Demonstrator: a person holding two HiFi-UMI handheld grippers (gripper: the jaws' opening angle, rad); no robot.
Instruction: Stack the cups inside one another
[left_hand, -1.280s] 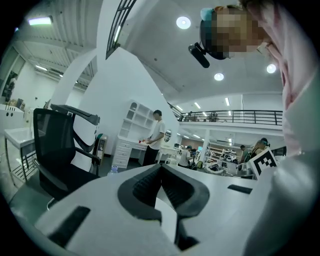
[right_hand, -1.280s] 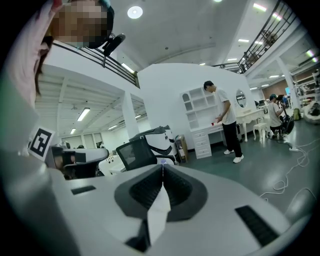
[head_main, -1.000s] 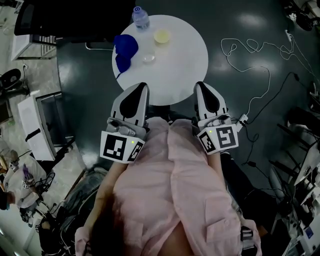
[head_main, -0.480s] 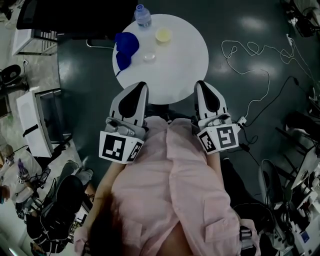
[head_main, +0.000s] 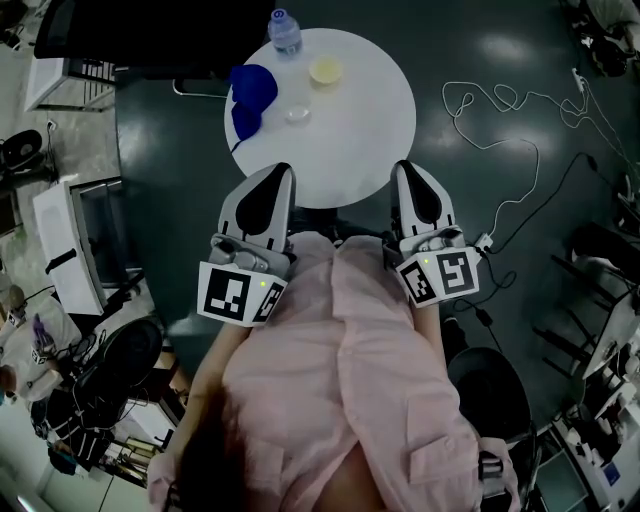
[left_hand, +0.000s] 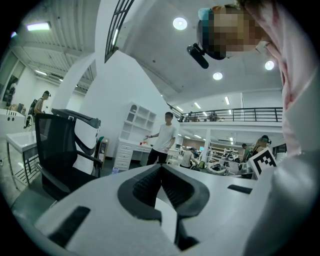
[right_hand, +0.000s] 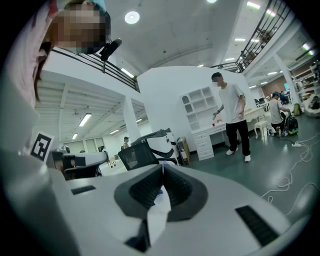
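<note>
**Both hand-held grippers closed and waiting, cups not yet stacked**

The left hand-held gripper (head_main: 282, 172) and the right hand-held gripper (head_main: 403, 168) were held side by side close to the person's chest. Their tips were just over the near edge of the round white table (head_main: 370, 140). Each gripper's own view showed its jaws pressed together at the tip with nothing between them, so neither carried a cup. Both pointed roughly level across the room rather than down at the table. This looked like a resting pose, probably from before the first reach.

The cups sat on the far half of the table, well apart from both hand-held grippers. What seemed to be 2 blue cups (head_main: 250, 98) lay touching each other at the left edge. A small clear cup (head_main: 297, 115) stood just to their right, and a pale yellow cup (head_main: 325, 70) stood beyond it, near the far rim. A capped bottle (head_main: 285, 30) stood at the far edge and has no part in the task.

No cup was inside another, so the stacking looked wholly undone. The blue cups were on the left gripper's side, which would make them its natural first pick. Either gripper's jaws would have to open before any grasp.
</note>
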